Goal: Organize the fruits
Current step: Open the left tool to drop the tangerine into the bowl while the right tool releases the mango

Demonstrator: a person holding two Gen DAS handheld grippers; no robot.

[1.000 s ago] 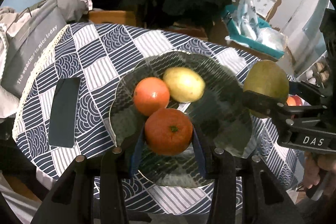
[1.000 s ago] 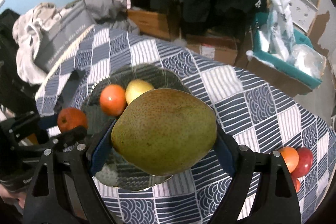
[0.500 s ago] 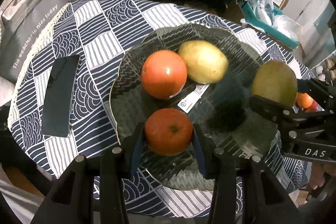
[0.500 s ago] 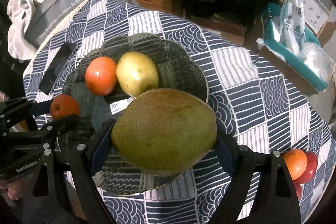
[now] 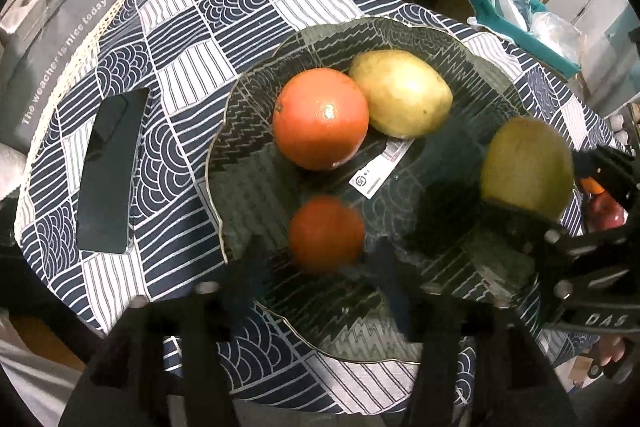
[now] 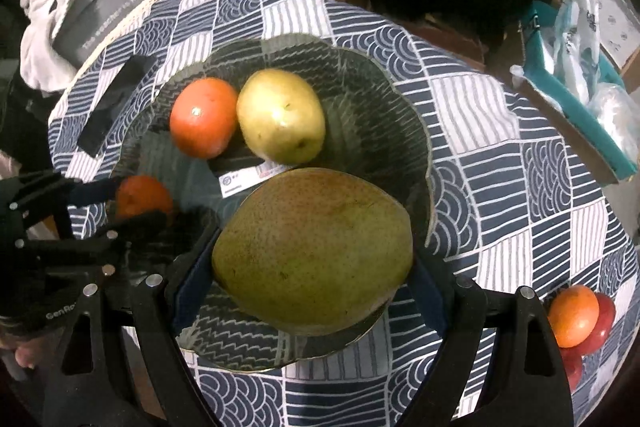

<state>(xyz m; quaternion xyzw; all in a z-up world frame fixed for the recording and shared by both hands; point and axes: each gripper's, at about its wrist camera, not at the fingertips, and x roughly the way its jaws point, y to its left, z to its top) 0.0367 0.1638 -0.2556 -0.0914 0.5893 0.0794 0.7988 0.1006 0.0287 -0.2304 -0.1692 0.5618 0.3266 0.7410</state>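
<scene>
One orange between left gripper fingers

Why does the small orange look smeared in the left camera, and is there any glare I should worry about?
Left wrist view: the small orange and the left gripper fingers are motion-blurred, since the jaws are opening around it; the big orange stays sharp, with a small glare spot. Right wrist view: the green pear is crisp; fisheye bends the plate rim.

Left wrist: steeply down, close over the glass plate — its 7 o'clock rim.
Right wrist: steeply down, close — 5 o'clock rim.
Shared: plate, patterned tablecloth.
</scene>
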